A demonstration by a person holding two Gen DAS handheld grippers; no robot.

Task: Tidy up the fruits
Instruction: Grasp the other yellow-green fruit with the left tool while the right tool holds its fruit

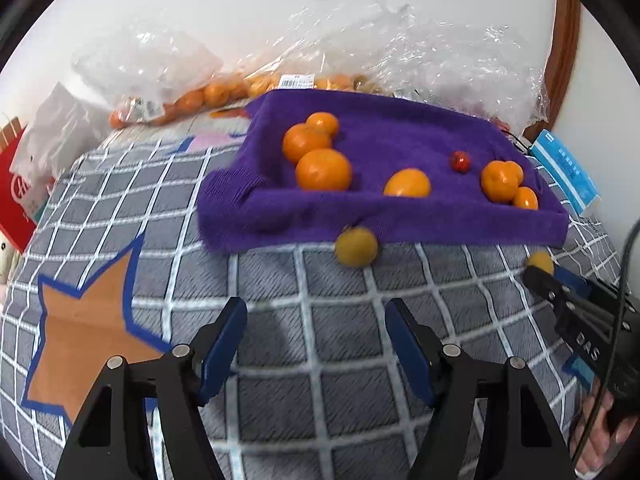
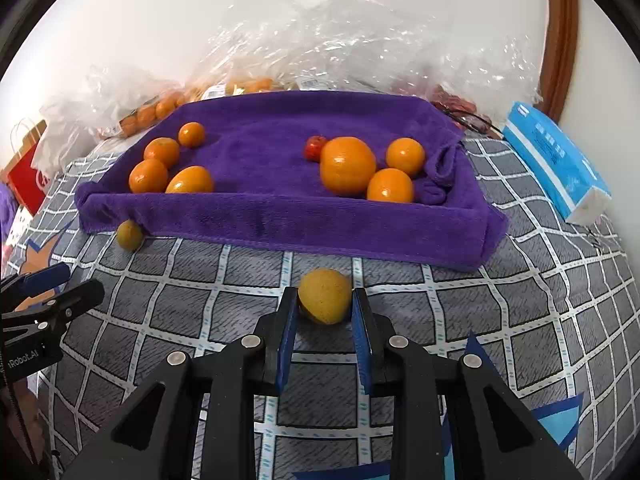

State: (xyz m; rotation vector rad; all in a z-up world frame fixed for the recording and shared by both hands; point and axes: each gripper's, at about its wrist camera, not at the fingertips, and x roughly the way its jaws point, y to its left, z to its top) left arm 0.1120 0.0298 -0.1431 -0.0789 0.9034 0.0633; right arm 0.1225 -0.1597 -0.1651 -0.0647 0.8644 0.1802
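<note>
A purple towel (image 2: 260, 148) lies folded like a tray on the checked bedspread and holds several oranges in two groups plus a small red fruit (image 2: 314, 148). My right gripper (image 2: 325, 300) is shut on a yellow-orange fruit (image 2: 325, 294) on the bedspread in front of the towel. A second yellow fruit (image 1: 356, 247) lies at the towel's front edge; it also shows in the right wrist view (image 2: 129, 235). My left gripper (image 1: 316, 316) is open and empty, a short way in front of that fruit. The towel also shows in the left wrist view (image 1: 400, 136).
Clear plastic bags (image 2: 320, 40) with more oranges lie behind the towel against the wall. A blue tissue pack (image 2: 556, 164) lies at the right. A red paper bag (image 1: 16, 196) stands at the left. A wooden frame (image 2: 560, 40) runs up the right.
</note>
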